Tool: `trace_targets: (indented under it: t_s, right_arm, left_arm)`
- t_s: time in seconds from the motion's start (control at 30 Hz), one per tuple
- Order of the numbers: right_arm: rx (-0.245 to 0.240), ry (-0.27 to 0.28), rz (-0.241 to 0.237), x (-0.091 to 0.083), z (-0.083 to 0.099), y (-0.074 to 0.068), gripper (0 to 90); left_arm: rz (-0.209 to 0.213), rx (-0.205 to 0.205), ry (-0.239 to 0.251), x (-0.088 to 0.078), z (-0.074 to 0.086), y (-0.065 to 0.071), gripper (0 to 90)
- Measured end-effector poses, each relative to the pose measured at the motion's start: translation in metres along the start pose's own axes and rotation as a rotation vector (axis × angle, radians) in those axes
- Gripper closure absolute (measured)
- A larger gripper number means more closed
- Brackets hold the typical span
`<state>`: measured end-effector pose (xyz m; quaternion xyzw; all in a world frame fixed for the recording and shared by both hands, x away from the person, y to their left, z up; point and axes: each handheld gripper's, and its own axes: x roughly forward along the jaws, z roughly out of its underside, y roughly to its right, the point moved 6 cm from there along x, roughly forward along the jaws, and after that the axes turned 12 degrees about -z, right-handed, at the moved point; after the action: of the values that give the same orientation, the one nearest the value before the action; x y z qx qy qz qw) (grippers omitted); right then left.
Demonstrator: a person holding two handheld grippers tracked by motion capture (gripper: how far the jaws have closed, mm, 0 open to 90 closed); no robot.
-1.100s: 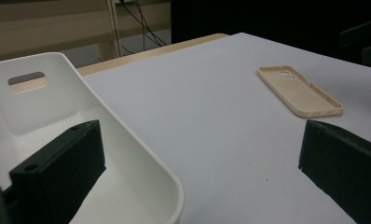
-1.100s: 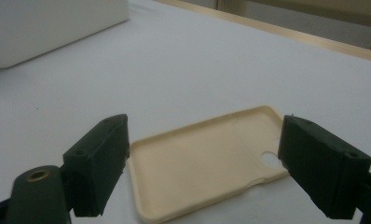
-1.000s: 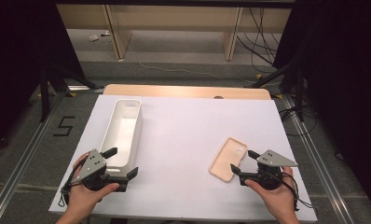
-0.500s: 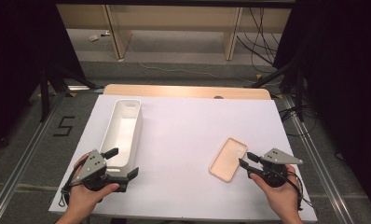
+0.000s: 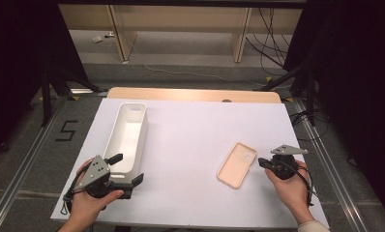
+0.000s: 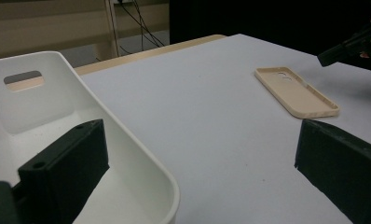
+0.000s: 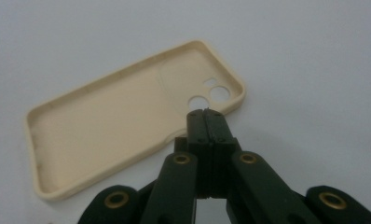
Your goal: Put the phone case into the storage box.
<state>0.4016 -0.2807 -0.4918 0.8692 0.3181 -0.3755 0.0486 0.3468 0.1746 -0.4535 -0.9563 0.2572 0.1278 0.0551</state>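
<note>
The tan phone case lies flat on the white table, open side up. The right tongs sit just beside its right edge; they have just been closing and are now clenched with nothing between them. The left tongs are spread wide around the near end wall of the white bin, one jaw inside it, one outside.

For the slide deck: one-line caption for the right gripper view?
Right gripper, fingers shut with nothing between them, poised beside the camera-hole end of a beige phone case lying open side up on the white table.
</note>
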Motion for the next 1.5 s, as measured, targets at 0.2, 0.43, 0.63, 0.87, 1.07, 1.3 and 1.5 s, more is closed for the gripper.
trace_targets:
  t_s: [0.2, 0.43, 0.63, 0.87, 1.07, 1.3, 1.5]
  right_arm:
    - [0.069, -0.069, 0.008, 0.016, 0.002, 0.010, 90.0]
    - [0.086, -0.119, 0.007, 0.030, 0.000, 0.015, 90.0]
    - [0.059, -0.137, 0.006, 0.038, -0.001, 0.018, 90.0]
    - [0.069, -0.144, 0.010, 0.042, -0.004, 0.018, 90.0]
    - [0.050, -0.147, 0.010, 0.048, -0.009, 0.020, 90.0]
    - [0.050, -0.142, 0.012, 0.055, -0.015, 0.021, 90.0]
    - [0.043, -0.137, 0.014, 0.060, -0.020, 0.021, 90.0]
  left_arm:
    - [0.001, 0.004, -0.001, 0.000, 0.000, 0.001, 2.0]
    - [0.005, -0.002, 0.001, 0.000, 0.000, 0.001, 2.0]
    - [0.003, 0.008, 0.000, 0.000, 0.000, 0.001, 2.0]
    - [0.010, -0.002, 0.001, 0.001, 0.001, 0.002, 2.1]
    - [0.011, -0.007, 0.001, 0.001, 0.001, 0.003, 2.1]
    - [0.008, -0.003, 0.001, 0.000, 0.001, 0.003, 2.2]
    - [0.007, -0.004, -0.001, 0.000, 0.001, 0.003, 2.3]
